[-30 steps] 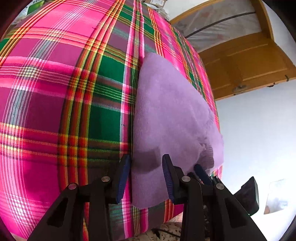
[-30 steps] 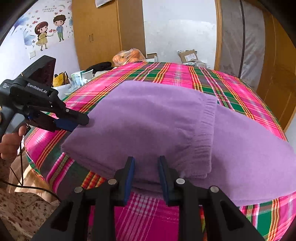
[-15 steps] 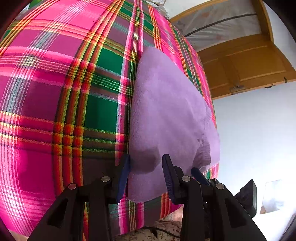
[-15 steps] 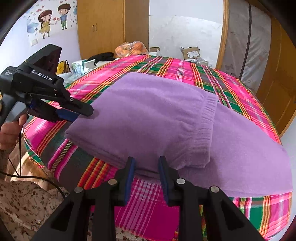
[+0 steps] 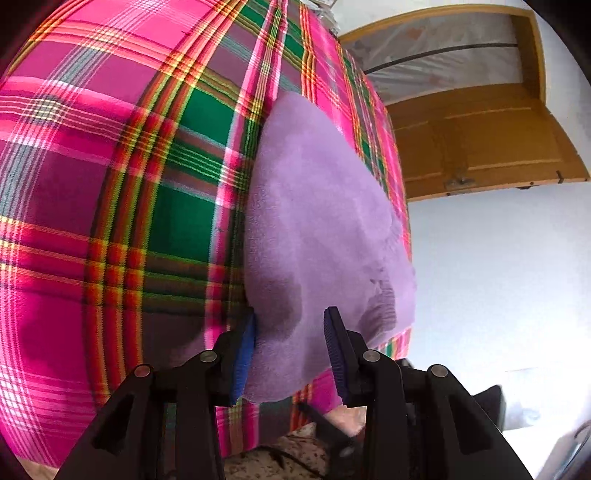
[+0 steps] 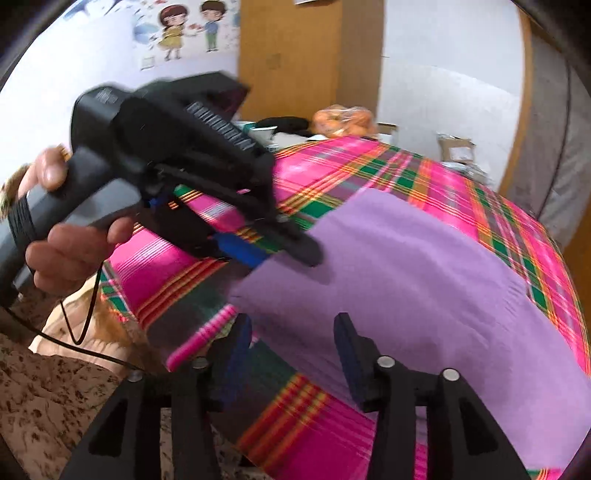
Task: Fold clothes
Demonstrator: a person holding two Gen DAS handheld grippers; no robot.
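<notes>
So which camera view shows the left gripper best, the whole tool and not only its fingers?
The right wrist view: the left gripper appears whole from the side, with its handle in the person's hand, tips at the purple garment edge. The left wrist view shows only its own two open fingers.

Garment (image 5: pixel 317 229): plain lilac purple, no pattern. Bedcover (image 5: pixel 110 184): tartan of hot pink and green blocks crossed by orange, yellow, red and white stripes. Left gripper (image 5: pixel 290 354) and right gripper (image 6: pixel 291 354): black bodies with blue finger pads (image 5: pixel 243 354). Door (image 5: pixel 480 140): honey-brown wood. Wall (image 5: pixel 498 277): white. Floor (image 6: pixel 44 398): beige, speckled brown. Wall sticker (image 6: pixel 188 26): cartoon couple in yellow and green
</notes>
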